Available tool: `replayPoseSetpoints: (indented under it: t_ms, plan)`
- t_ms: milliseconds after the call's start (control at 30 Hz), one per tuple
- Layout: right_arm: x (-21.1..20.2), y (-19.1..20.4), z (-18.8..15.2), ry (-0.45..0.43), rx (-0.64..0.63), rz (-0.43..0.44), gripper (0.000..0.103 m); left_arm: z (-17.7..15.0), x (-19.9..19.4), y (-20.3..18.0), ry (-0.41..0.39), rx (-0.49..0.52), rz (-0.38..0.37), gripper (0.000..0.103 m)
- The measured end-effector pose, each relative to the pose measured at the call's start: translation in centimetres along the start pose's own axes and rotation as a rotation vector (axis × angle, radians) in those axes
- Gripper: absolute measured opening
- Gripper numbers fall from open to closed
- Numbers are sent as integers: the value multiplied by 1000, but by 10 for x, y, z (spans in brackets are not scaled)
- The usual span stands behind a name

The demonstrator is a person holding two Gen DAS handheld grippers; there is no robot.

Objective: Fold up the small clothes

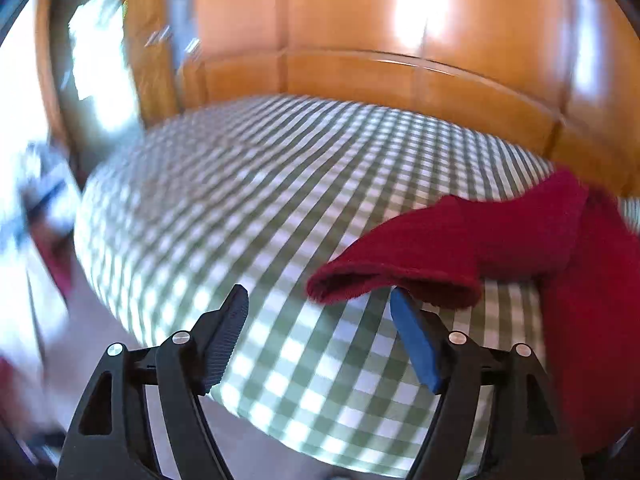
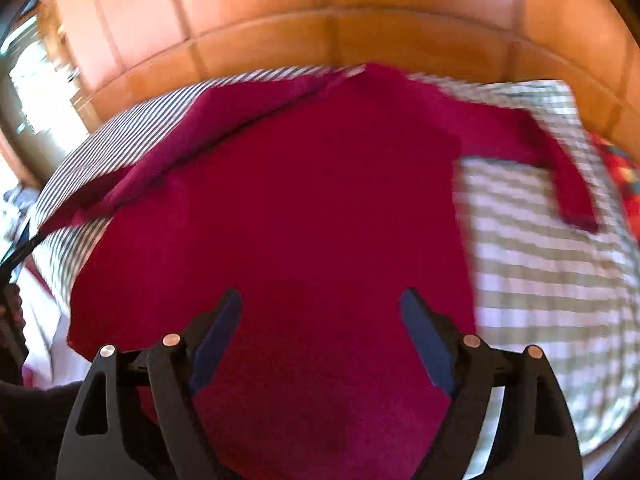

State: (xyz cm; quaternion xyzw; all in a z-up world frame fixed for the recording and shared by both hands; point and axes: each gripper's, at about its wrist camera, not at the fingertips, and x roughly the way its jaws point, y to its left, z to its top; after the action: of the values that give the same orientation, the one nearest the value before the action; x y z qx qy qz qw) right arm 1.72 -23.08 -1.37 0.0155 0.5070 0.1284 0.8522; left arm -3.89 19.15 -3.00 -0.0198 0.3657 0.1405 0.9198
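Left claw (image 1: 318, 294) wide open beside red sweater (image 1: 460, 248) cuff, right claw (image 2: 320, 298) wide open above it

Bright glare, motion blur, fisheye warp

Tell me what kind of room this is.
Probably a bedroom at home. A red sweater lies spread on a bed covered with a green checked sheet, and glossy wooden wardrobe doors stand right behind the bed.
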Motion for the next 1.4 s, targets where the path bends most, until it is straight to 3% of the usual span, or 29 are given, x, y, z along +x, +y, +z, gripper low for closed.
replayPoseSetpoints:
  t_ms: [133, 167, 200, 233, 267, 367, 533, 633, 767, 900, 1067, 1167, 1333, 1400]
  plan:
    - [35, 34, 2, 59, -37, 53, 81, 4, 19, -21, -11, 186, -23, 72]
    - [38, 41, 3, 63, -42, 55, 82, 8, 27, -23, 7, 197, -27, 62]
    - [41, 43, 5, 63, -46, 54, 83, 12, 39, -25, 55, 199, -41, 46]
    - [43, 45, 6, 61, -47, 51, 83, 14, 50, -26, 96, 187, -64, 12]
    - [45, 44, 8, 64, -44, 50, 83, 18, 59, -22, 131, 158, -95, 8]
    - [49, 42, 8, 68, -41, 47, 82, 45, 61, -1, 103, 35, -123, 6]
    - [45, 40, 3, 68, -30, 46, 83, 124, 62, 77, 35, -308, -167, 6]
    - [48, 42, 3, 61, -39, 31, 83, 169, 78, 99, 15, -335, -46, 6]
    - [50, 41, 3, 53, -38, 30, 84, 202, 117, 107, 75, -367, 11, 6]
    - [53, 43, 4, 57, -46, 22, 87, 223, 164, 87, 125, -353, 76, 6]
    - [59, 45, 8, 58, -49, 14, 90, 200, 213, 91, 267, -391, 153, 9]
    - [59, 46, 15, 64, -50, 18, 90, 174, 205, 103, 281, -422, 163, 27]
    - [53, 39, 48, 21, 2, 89, 81, 128, 154, 104, 236, -411, 48, 28]
    - [59, 38, 67, 10, 0, 89, 76, 109, 131, 88, 227, -387, -127, 28]
